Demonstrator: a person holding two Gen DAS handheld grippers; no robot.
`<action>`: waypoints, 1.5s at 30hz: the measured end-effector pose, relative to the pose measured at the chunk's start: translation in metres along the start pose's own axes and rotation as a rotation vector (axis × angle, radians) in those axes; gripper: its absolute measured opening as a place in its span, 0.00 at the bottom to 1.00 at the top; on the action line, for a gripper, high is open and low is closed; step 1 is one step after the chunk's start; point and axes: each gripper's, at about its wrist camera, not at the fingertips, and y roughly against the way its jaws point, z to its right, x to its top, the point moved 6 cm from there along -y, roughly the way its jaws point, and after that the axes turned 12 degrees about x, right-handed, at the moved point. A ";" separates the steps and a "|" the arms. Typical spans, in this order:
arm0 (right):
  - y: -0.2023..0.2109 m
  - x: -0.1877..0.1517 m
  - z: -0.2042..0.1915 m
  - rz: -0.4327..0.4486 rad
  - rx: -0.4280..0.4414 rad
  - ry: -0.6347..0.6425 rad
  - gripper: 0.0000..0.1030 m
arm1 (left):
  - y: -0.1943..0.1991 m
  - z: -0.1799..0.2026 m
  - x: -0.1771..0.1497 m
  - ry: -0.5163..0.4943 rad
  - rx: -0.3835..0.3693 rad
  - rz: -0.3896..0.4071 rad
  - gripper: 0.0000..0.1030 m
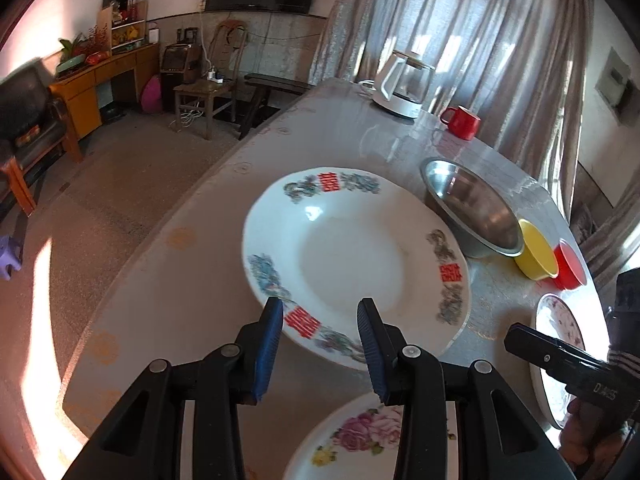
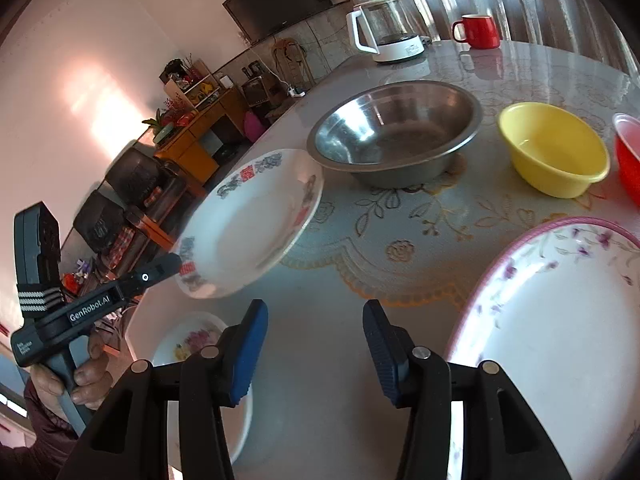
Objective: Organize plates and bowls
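Note:
My left gripper (image 1: 320, 312) stands wide around the near rim of a white plate with red characters and blue-green patterns (image 1: 352, 256). The right wrist view shows that plate (image 2: 248, 224) lifted and tilted above the table, its edge at the left gripper's tip (image 2: 176, 262). A rose-patterned plate (image 1: 360, 440) lies on the table below it. My right gripper (image 2: 316, 316) is open and empty above the tablecloth, left of a pink-rimmed floral plate (image 2: 560, 340). A steel bowl (image 2: 396, 132), a yellow bowl (image 2: 556, 148) and a red bowl (image 2: 628, 152) stand behind.
A glass kettle on a white base (image 2: 384, 28) and a red mug (image 2: 480, 30) stand at the table's far side by the curtains. The table's edge (image 1: 168, 240) runs along the left, with floor, chairs and a wooden desk beyond.

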 end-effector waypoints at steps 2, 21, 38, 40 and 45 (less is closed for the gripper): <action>-0.016 0.011 -0.001 0.003 0.015 -0.012 0.49 | -0.007 -0.013 0.006 0.023 0.005 -0.004 0.39; -0.094 0.050 0.013 -0.050 -0.001 -0.027 0.27 | -0.084 -0.014 0.044 -0.012 -0.040 -0.077 0.33; -0.087 0.046 0.018 -0.056 0.022 -0.042 0.28 | -0.078 -0.012 0.030 -0.061 -0.105 -0.064 0.33; -0.088 0.047 0.017 -0.054 0.024 -0.040 0.29 | -0.083 -0.010 0.036 -0.045 -0.096 -0.061 0.32; -0.089 0.046 0.014 -0.053 -0.008 -0.015 0.29 | -0.081 -0.003 0.033 -0.096 -0.064 -0.040 0.34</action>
